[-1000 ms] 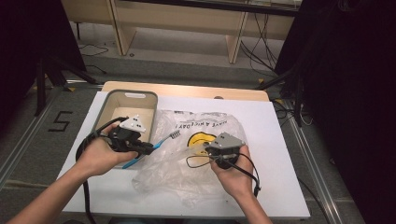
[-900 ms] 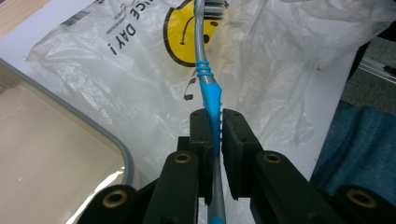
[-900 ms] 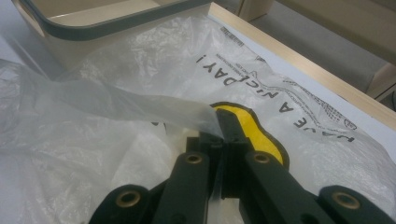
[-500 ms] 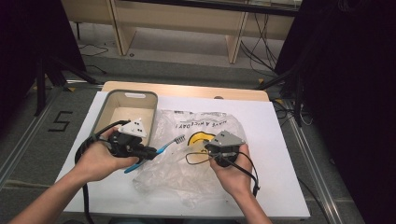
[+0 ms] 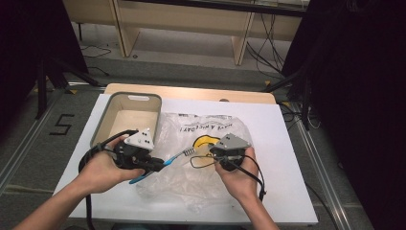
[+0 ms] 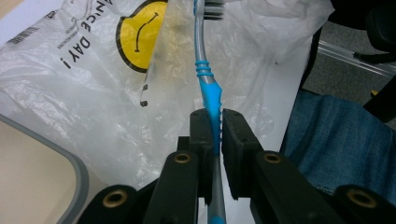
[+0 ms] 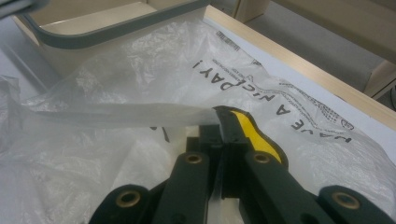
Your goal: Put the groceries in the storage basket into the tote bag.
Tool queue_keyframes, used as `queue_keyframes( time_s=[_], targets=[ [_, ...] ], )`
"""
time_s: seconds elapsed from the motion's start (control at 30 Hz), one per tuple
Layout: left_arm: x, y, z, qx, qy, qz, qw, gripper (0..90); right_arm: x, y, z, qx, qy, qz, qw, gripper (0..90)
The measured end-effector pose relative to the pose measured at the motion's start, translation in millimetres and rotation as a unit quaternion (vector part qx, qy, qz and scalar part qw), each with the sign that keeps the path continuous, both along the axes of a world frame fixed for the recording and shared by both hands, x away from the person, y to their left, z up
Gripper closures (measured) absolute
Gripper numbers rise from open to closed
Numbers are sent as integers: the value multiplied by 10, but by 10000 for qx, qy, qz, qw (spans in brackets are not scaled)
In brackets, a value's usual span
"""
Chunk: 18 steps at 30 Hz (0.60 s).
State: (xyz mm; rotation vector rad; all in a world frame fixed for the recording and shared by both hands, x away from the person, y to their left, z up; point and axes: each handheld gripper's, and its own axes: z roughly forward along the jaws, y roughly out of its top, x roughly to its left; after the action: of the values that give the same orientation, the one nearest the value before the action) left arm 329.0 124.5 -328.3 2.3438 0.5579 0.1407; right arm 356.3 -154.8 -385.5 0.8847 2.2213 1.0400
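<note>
Blue toothbrush clamped in left claw; right claw pinches bag mouth. Bagging step; next likely: slide brush inside.

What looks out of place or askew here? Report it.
Nothing is spilled or broken. The clear plastic bag with a yellow smiley lies crumpled, one edge pulled up by the right gripper. The blue and grey toothbrush, clamped in the left gripper, points at the bag, not yet inside. The grey-rimmed bin stands upright.
</note>
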Motion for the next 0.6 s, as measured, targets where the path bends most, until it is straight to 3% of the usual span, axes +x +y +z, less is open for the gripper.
queue_keyframes(
  time_s=[0.6],
  targets=[
    [-122,-177,-172,281,156,-333,9989,826,8,3,15,4,-16,2,10000,900]
  ],
)
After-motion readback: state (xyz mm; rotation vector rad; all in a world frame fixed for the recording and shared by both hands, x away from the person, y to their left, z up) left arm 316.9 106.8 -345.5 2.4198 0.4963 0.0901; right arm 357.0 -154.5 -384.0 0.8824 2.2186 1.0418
